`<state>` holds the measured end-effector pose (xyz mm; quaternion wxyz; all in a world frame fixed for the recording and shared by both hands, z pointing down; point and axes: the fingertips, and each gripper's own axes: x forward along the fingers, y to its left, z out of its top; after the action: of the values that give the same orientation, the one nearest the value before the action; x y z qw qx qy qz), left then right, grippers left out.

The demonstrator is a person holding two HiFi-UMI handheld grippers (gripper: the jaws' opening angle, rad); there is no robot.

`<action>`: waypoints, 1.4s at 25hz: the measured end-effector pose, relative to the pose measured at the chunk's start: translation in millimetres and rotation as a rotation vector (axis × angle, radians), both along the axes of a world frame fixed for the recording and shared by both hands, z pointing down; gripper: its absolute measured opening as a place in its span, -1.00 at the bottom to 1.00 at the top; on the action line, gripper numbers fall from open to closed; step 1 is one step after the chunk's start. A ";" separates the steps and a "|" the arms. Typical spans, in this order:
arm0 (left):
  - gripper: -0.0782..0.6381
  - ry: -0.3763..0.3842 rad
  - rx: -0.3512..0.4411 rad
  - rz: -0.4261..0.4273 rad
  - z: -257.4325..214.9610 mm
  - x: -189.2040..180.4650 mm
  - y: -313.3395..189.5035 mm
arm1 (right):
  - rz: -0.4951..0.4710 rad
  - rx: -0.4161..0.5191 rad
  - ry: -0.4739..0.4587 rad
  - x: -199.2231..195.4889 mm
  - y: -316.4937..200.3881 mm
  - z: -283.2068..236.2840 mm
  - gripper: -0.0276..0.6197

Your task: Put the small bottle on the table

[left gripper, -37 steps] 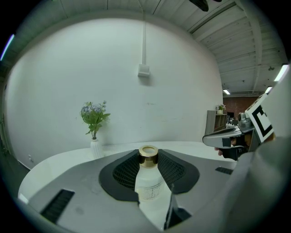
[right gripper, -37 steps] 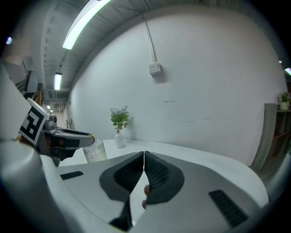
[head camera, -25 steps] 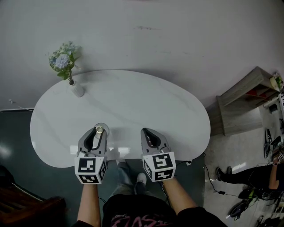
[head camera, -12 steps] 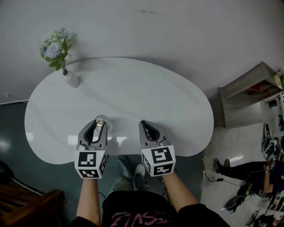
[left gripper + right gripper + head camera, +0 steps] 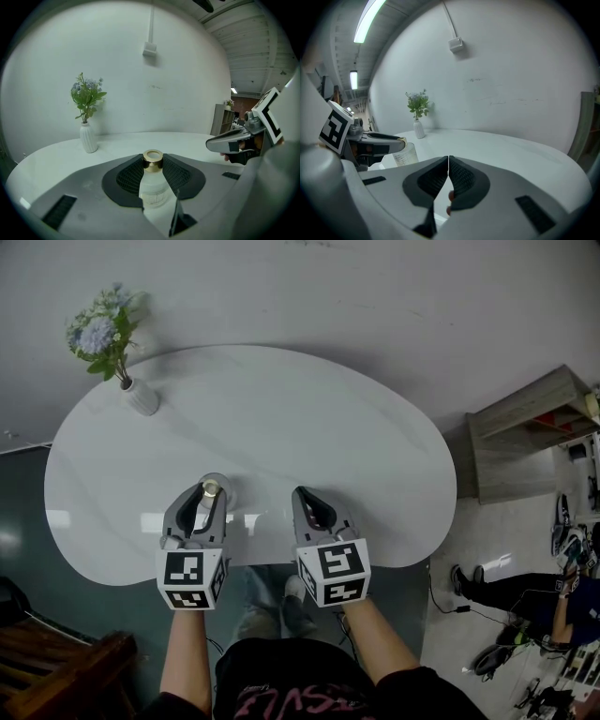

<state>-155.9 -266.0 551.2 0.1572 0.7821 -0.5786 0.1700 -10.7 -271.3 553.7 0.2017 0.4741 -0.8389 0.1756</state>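
Note:
A small clear bottle [image 5: 210,488] with a gold cap [image 5: 153,159] stands upright between the dark pads [image 5: 127,177] of my left gripper [image 5: 207,496], which is shut on it. It hangs over the front part of the white oval table [image 5: 309,418]. Whether its base touches the tabletop is hidden. My right gripper [image 5: 306,495] sits beside it to the right over the same front part, with its jaws [image 5: 448,173] shut on nothing. From the right gripper view, the bottle [image 5: 406,153] shows in the left gripper [image 5: 377,142].
A white vase of blue flowers [image 5: 139,396] stands at the table's far left, close to the wall. A wooden shelf unit [image 5: 525,432] is off the table's right end, with a person [image 5: 525,596] on the floor beyond. Dark wooden furniture [image 5: 56,681] is at the lower left.
Both grippers, the left still holding the bottle, have moved a little farther in over the table from its front edge. The view has shifted with them.

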 end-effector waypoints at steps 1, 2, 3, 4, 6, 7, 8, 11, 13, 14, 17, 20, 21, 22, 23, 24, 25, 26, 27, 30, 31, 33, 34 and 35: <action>-0.43 0.000 -0.004 -0.001 2.0 0.0 -1.4 | 0.000 -0.003 0.001 0.1 -1.4 1.5 -0.71; -0.43 0.000 -0.007 -0.002 3.6 0.0 -3.1 | 0.000 -0.006 0.003 0.3 -3.1 3.2 -0.71; -0.43 0.000 -0.009 -0.002 5.1 0.0 -4.6 | 0.000 -0.010 0.004 0.7 -4.5 5.1 -0.71; -0.43 0.001 -0.012 -0.004 6.9 0.0 -5.8 | 0.001 -0.014 0.005 1.3 -5.5 7.3 -0.71; -0.43 0.004 -0.018 -0.007 10.8 0.8 -7.9 | 0.004 -0.023 0.008 3.3 -6.8 11.9 -0.71; -0.43 0.005 -0.020 -0.007 12.7 1.4 -9.1 | 0.005 -0.027 0.009 4.2 -7.4 14.1 -0.71; -0.43 0.006 -0.023 -0.006 14.5 1.9 -10.1 | 0.007 -0.030 0.011 4.7 -8.1 16.0 -0.71; -0.43 0.004 -0.032 -0.007 20.0 2.1 -11.5 | 0.009 -0.038 0.013 5.6 -10.3 19.5 -0.71; -0.43 0.005 -0.038 -0.008 23.0 2.8 -12.2 | 0.010 -0.040 0.015 6.4 -11.8 20.8 -0.71; -0.43 0.005 -0.039 -0.008 24.0 3.2 -12.3 | 0.011 -0.042 0.016 6.7 -12.3 21.6 -0.71; -0.43 0.006 -0.034 -0.007 24.9 3.0 -12.6 | 0.014 -0.046 0.014 6.5 -13.5 23.8 -0.71; -0.43 0.009 -0.031 -0.006 25.3 3.6 -12.3 | 0.013 -0.051 0.013 6.1 -12.7 25.5 -0.71; -0.43 0.010 -0.030 -0.008 25.6 3.5 -11.7 | 0.011 -0.053 0.013 5.7 -12.1 26.1 -0.71; -0.43 0.011 -0.029 -0.010 25.8 3.2 -11.2 | 0.010 -0.053 0.014 5.2 -11.6 26.5 -0.71; -0.43 0.010 -0.027 -0.010 25.8 3.1 -10.8 | 0.010 -0.054 0.014 4.8 -11.1 26.8 -0.71; -0.43 0.008 -0.026 -0.008 25.8 3.0 -10.2 | 0.010 -0.054 0.014 4.6 -10.6 26.8 -0.71; -0.43 0.008 -0.026 -0.007 25.8 2.8 -9.7 | 0.011 -0.054 0.015 4.6 -10.2 26.9 -0.71; -0.43 0.010 -0.026 -0.006 25.9 2.5 -9.1 | 0.012 -0.054 0.015 4.6 -9.7 26.8 -0.71; -0.43 0.013 -0.026 -0.007 26.0 2.3 -8.6 | 0.013 -0.054 0.015 4.8 -9.3 26.5 -0.71; -0.43 0.015 -0.029 -0.006 26.7 2.2 -6.8 | 0.012 -0.051 0.016 4.5 -8.2 24.6 -0.71; -0.43 0.012 -0.030 -0.004 26.8 2.2 -6.2 | 0.012 -0.049 0.016 4.1 -7.8 24.0 -0.71; -0.43 0.007 -0.029 -0.003 27.1 2.3 -5.4 | 0.012 -0.047 0.017 3.6 -7.2 23.3 -0.71; -0.43 0.004 -0.027 -0.004 27.3 2.1 -5.2 | 0.012 -0.047 0.018 3.4 -6.8 23.4 -0.71; -0.43 0.000 -0.025 -0.005 27.6 1.9 -5.0 | 0.012 -0.048 0.019 3.1 -6.3 23.6 -0.71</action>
<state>-154.0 -271.0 578.8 0.1671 0.7787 -0.5783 0.1769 -7.6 -277.5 577.3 0.2199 0.4758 -0.8297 0.1922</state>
